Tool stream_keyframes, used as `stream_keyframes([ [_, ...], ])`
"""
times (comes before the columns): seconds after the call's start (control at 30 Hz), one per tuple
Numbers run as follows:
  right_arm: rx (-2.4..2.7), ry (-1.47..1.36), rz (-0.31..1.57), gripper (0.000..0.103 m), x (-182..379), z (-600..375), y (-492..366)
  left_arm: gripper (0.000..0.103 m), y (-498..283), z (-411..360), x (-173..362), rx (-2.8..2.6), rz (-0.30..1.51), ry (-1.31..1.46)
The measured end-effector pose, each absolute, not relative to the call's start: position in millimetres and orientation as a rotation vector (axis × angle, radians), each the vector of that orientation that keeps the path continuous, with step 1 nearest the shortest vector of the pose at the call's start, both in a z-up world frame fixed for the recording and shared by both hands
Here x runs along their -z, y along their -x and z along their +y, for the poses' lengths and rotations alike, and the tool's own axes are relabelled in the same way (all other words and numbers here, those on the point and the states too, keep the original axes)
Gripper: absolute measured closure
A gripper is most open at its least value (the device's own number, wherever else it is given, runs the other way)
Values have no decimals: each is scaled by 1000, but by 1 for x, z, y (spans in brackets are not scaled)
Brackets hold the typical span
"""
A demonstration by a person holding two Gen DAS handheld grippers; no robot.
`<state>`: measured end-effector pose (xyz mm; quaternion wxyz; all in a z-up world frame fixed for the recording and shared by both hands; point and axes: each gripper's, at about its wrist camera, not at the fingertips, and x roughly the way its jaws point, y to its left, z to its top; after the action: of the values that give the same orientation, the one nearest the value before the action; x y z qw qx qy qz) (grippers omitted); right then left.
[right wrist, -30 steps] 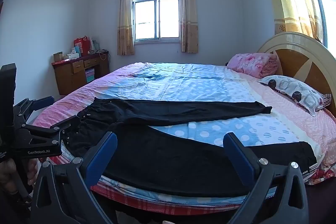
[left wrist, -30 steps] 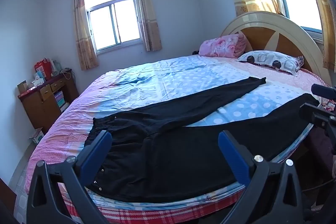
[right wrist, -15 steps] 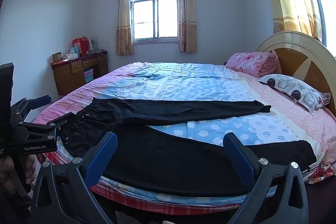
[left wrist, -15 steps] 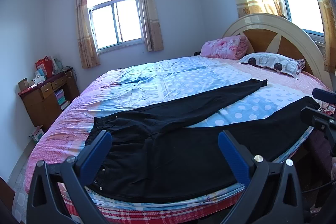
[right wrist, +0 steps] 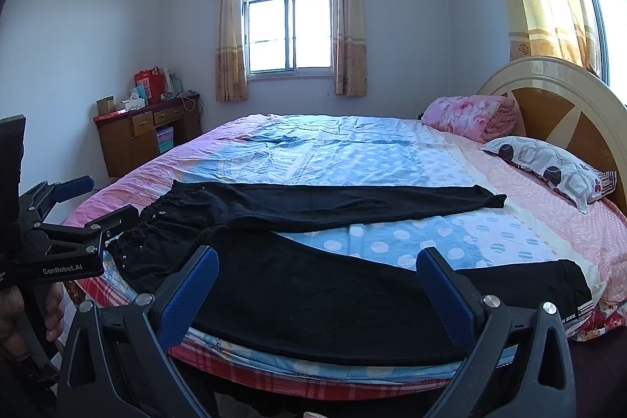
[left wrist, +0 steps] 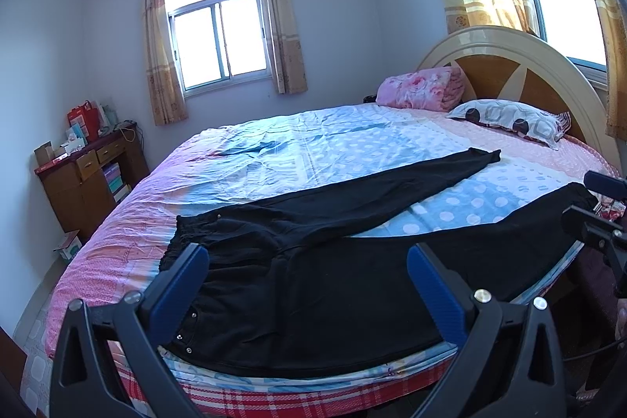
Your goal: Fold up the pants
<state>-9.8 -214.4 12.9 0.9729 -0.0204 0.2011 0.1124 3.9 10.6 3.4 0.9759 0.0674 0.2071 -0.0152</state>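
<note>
Black pants [left wrist: 298, 285] spread flat beyond left gripper [left wrist: 307, 271], apparently untouched

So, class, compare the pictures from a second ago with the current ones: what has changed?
Very little. The left gripper tilted slightly, so its view shifted a touch; the right gripper barely moved. Nothing was taken hold of or let go. Both sets of jaws stay open, and the black pants stay spread flat on the bed.

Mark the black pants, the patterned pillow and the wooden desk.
black pants [right wrist: 313, 304], right wrist view, middle of the near leg.
patterned pillow [right wrist: 548, 165], right wrist view, centre of its top.
wooden desk [left wrist: 84, 183], left wrist view, front.
</note>
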Motion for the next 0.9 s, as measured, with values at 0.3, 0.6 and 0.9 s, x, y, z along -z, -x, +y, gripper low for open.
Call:
stream_keyframes([
  [0.3, -228, 41, 409, 1, -12, -214, 11, 0, -5, 12, -3, 29, 418, -134],
  [0.6, -228, 43, 411, 1, -12, -214, 10, 0, -5, 13, -4, 32, 419, -131],
  [0.9, -228, 44, 411, 1, -12, -213, 10, 0, -5, 13, -3, 30, 418, -131],
])
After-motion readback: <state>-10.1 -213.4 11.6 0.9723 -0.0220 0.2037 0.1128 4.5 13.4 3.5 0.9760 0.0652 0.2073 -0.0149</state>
